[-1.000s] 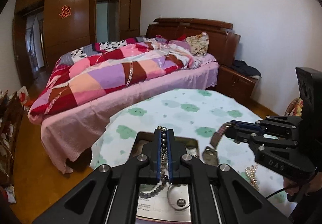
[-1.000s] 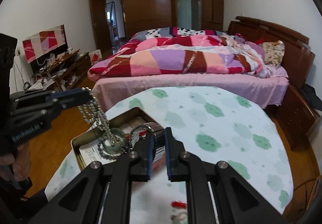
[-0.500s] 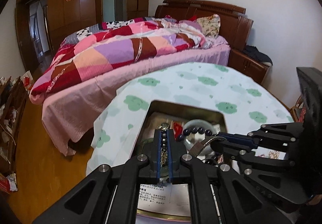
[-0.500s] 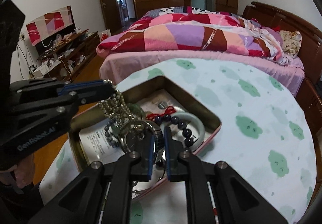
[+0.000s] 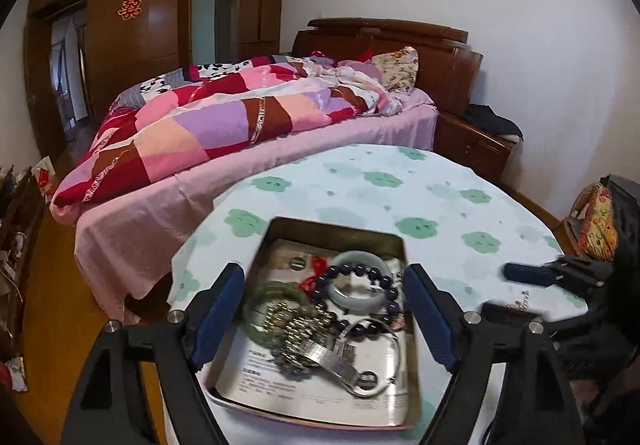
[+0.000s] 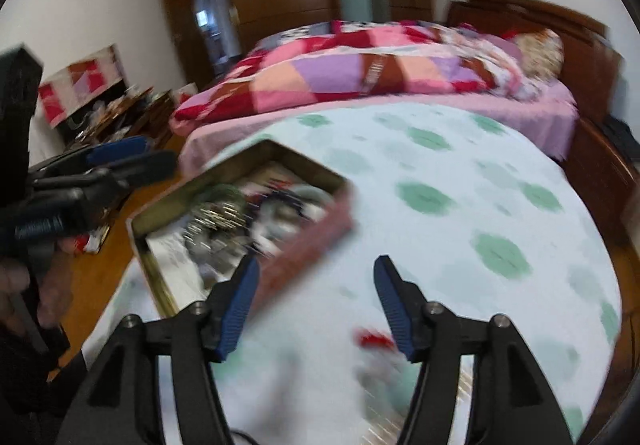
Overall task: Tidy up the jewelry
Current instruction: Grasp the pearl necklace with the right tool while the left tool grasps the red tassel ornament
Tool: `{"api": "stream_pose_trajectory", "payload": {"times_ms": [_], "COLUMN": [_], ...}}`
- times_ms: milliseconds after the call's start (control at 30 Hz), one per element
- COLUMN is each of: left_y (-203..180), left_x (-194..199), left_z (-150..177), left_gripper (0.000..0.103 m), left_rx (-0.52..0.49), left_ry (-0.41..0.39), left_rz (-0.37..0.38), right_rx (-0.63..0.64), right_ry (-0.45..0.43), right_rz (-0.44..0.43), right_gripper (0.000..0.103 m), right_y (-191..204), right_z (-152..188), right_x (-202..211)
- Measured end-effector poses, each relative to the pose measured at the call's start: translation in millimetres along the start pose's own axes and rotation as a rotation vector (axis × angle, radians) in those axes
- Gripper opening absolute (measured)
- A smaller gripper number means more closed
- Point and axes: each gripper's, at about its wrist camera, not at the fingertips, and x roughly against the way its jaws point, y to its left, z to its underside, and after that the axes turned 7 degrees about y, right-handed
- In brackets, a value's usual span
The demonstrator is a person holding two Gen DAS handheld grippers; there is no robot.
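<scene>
A metal tin [image 5: 340,231] sits on the round table with a green-flowered cloth [image 5: 400,181]. In the tin lie a metal watch [image 5: 320,349], a gold bead chain [image 5: 288,319], a dark bead bracelet [image 5: 360,271], a pale jade bangle [image 5: 352,295] and a green bangle [image 5: 268,291]. My left gripper [image 5: 324,321] is open and empty just above the tin. My right gripper [image 6: 314,301] is open and empty over the cloth right of the tin [image 6: 304,249]. It also shows at the right of the left wrist view [image 5: 532,273]. The right wrist view is blurred.
A small chain [image 5: 524,299] lies on the cloth right of the tin. A red and pale item [image 6: 376,345], blurred, lies near my right gripper. A bed with a patchwork quilt [image 5: 240,113] stands behind the table. A bedside cabinet [image 5: 472,141] is at the right.
Both grippers have opened. The bead chain left my left gripper and the watch left my right gripper; both now lie in the tin. My right gripper has moved right, away from the tin.
</scene>
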Motion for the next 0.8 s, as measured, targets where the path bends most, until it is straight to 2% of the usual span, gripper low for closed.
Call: {"api": "stream_pose_trajectory", "payload": {"times_ms": [200, 300, 400, 567, 733, 767, 800], "left_y": [-34, -53, -71, -91, -108, -110, -113], "left_x": [-13, -18, -24, -34, -41, -42, -44], "left_z": [8, 13, 18, 26, 32, 33, 34], "left_gripper": [0.082, 0.082, 0.082, 0.082, 0.082, 0.082, 0.082], "left_rx": [-0.040, -0.080, -0.115, -0.140, -0.176, -0.182, -0.191], "left_ry": [0.044, 0.061, 0.082, 0.118, 0.136, 0.138, 0.142], "left_rz": [0.025, 0.028, 0.021, 0.022, 0.035, 0.034, 0.036], "right_rx": [-0.178, -0.223, -0.229, -0.173, -0.125, -0.129, -0.133], "right_ry": [0.012, 0.027, 0.041, 0.074, 0.121, 0.127, 0.117], "right_rz": [0.152, 0.178, 0.162, 0.098, 0.112, 0.115, 0.131], "right_gripper": [0.066, 0.066, 0.066, 0.066, 0.065, 0.062, 0.053], "right_y": [-76, -92, -89, -62, -46, -48, -50], "right_z": [42, 56, 64, 71, 79, 81, 82], "right_x": [34, 41, 41, 29, 5, 1, 0]}}
